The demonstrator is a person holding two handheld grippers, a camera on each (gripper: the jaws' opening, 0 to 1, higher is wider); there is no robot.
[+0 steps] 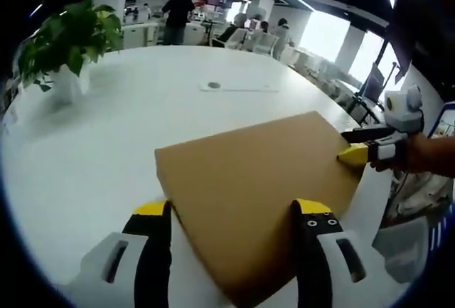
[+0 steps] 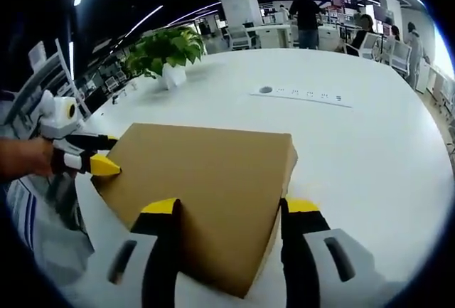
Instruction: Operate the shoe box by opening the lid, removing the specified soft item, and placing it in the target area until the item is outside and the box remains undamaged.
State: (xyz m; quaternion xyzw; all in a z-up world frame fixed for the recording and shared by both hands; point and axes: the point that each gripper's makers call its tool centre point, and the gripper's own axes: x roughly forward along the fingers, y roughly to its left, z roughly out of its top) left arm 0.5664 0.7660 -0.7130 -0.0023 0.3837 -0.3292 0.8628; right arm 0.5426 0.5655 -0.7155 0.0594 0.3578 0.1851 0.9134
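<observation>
A plain brown cardboard shoe box point(image 1: 263, 194) lies on the white table point(image 1: 106, 144) with its lid down. My left gripper point(image 1: 233, 208) is open, its yellow-tipped jaws flanking the box's near corner. At the box's far right corner sits my right gripper point(image 1: 355, 146), held by a hand. In the right gripper view the same box point(image 2: 206, 180) fills the middle. My right gripper point(image 2: 229, 205) is open too, jaws on either side of its near corner. My left gripper point(image 2: 106, 154) meets the box's left corner. The box's contents are hidden.
A potted green plant point(image 1: 71, 45) point(image 2: 167, 52) stands on the table beyond the box. A flat white socket strip point(image 1: 234, 87) point(image 2: 302, 94) lies further back. People and office chairs point(image 1: 249, 38) are at the far side. The table edge point(image 2: 85, 208) runs close beside the box.
</observation>
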